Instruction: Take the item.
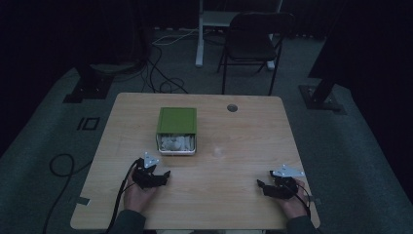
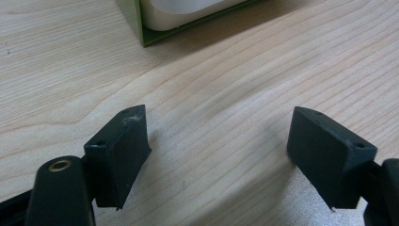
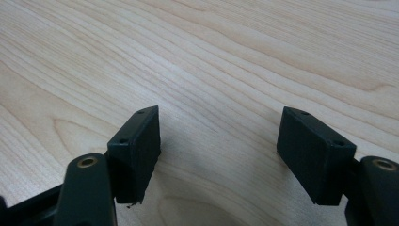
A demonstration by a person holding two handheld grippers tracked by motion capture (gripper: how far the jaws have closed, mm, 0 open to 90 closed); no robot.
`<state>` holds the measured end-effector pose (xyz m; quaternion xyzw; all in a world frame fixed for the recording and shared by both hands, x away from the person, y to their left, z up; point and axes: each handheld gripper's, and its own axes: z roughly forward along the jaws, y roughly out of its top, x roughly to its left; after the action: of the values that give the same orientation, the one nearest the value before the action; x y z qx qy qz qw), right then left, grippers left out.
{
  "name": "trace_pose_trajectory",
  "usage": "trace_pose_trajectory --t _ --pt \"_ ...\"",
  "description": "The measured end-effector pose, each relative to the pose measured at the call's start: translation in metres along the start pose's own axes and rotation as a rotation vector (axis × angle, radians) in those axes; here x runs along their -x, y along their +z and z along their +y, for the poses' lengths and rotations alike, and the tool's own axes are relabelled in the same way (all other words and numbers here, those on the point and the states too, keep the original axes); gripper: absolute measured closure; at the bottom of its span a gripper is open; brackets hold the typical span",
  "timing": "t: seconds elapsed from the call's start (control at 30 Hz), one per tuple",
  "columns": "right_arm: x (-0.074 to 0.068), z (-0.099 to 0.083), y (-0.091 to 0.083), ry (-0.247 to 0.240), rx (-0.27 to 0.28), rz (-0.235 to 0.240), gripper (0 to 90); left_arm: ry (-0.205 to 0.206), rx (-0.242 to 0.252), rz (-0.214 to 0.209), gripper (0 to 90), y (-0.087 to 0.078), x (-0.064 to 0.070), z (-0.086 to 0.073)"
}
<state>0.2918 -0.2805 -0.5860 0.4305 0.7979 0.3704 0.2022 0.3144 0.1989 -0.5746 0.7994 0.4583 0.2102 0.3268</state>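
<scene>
Box (image 1: 177,129) lengthwise front-to-back, apparently open end toward person.

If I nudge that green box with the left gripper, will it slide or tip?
Probably slide: the green box sits low and flat on the smooth wooden table. It may be light, seemingly cardboard. The white tray sticking out of its near end could shift first, so push the green side instead. The left gripper is open nearby.

A green box (image 1: 177,120) is showing white contents (image 1: 177,143); the table (image 1: 234,146) is showing pale wood grain; both grippers' (image 1: 164,176) (image 1: 261,185) jaws are showing black.
</scene>
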Motion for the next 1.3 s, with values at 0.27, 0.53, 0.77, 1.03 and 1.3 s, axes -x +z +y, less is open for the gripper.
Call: trace_pose_trajectory --t 0.27,0.53,0.77,1.03,1.3 --pt "0.0 0.0 0.0 0.0 0.0 0.0 30.4 0.013 -0.011 -0.014 43.0 -0.006 0.004 0.001" --pt "0.0 0.0 0.0 0.0 0.0 0.0 30.4 0.032 0.011 -0.038 52.8 -0.014 0.008 0.005" --pt "0.0 0.0 0.0 0.001 0.0 -0.001 30.4 0.1 0.032 -0.039 52.5 -0.016 0.018 0.014" --pt "0.0 0.0 0.0 0.0 -0.001 -0.001 30.4 0.109 0.045 -0.069 51.9 -0.015 0.02 0.021" --pt "0.0 0.0 0.0 0.001 -0.001 -0.001 30.5 0.133 0.043 -0.09 55.9 -0.01 0.025 0.033"
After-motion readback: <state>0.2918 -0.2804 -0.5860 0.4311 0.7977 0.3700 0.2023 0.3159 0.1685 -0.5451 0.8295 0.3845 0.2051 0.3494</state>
